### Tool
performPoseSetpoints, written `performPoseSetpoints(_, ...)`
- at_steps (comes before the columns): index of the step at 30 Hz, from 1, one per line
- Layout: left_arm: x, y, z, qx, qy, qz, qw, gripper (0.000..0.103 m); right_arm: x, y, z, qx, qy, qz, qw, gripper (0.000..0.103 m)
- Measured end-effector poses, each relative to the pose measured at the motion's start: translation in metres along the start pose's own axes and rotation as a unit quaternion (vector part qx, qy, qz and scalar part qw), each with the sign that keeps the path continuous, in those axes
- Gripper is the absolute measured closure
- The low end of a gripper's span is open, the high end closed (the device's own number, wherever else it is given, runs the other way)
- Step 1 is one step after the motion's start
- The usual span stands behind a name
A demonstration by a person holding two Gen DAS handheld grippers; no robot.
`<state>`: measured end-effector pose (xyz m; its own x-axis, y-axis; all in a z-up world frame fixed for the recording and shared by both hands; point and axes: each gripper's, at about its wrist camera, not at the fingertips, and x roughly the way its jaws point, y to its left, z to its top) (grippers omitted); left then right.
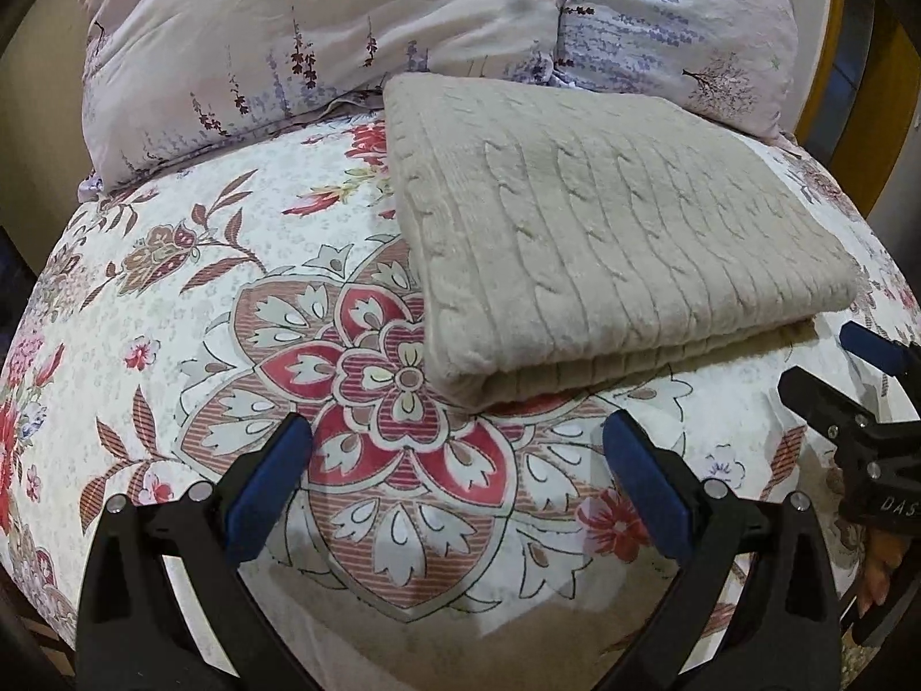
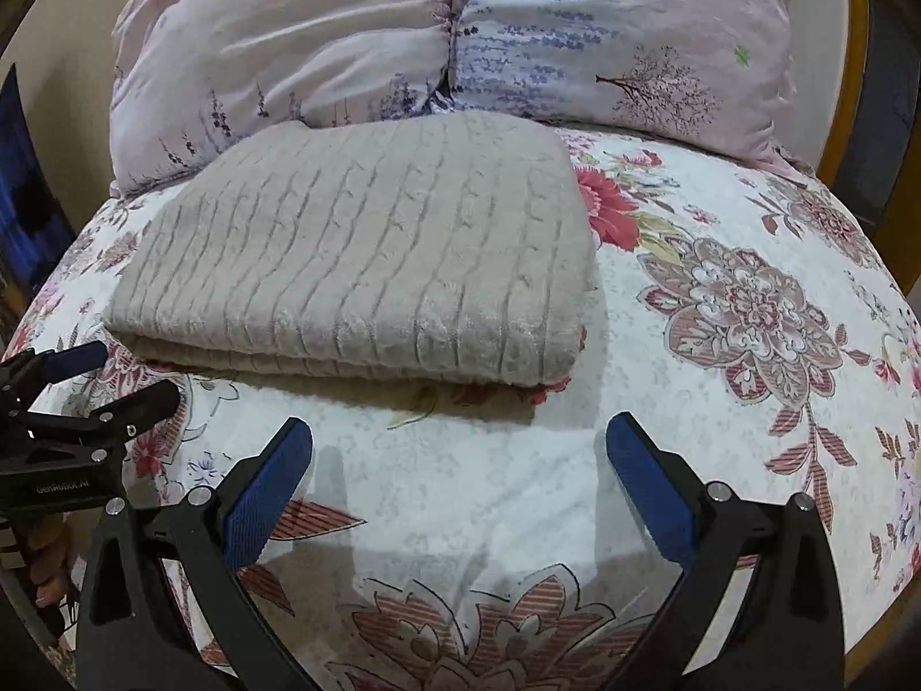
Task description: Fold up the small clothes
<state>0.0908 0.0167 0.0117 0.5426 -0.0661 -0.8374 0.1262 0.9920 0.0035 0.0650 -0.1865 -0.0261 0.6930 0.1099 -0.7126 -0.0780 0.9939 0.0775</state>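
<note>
Lying folded on the floral bedspread [image 1: 230, 311], beige knit [image 1: 621, 242]; both grippers' fingers apart.

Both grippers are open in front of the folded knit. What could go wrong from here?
1. The beige knit is thick and layered; a pinch at its near edge may catch only the top layer, undoing the fold.
2. The left gripper hangs over the floral sheet; closing low might snag it.

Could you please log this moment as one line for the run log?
left gripper: open, empty | right gripper: open, empty | beige knit garment: folded, on floral bedspread | pillows: behind garment
</note>
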Motion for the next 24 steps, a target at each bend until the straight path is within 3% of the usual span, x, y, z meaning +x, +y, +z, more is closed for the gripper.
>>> performPoseSetpoints(4,0.0007,0.0004,-0.0005,0.000,-0.007,0.000,1.0000,0.002,0.0068,0.0030,-0.0006,-0.009,0.017,-0.018,1.000,0.001)
performPoseSetpoints(24,0.0002,0.0004,-0.0005,0.000,-0.010,-0.001,1.0000,0.002,0.0065,0.0022,-0.0008,-0.003,0.008,-0.021,1.000,0.001)
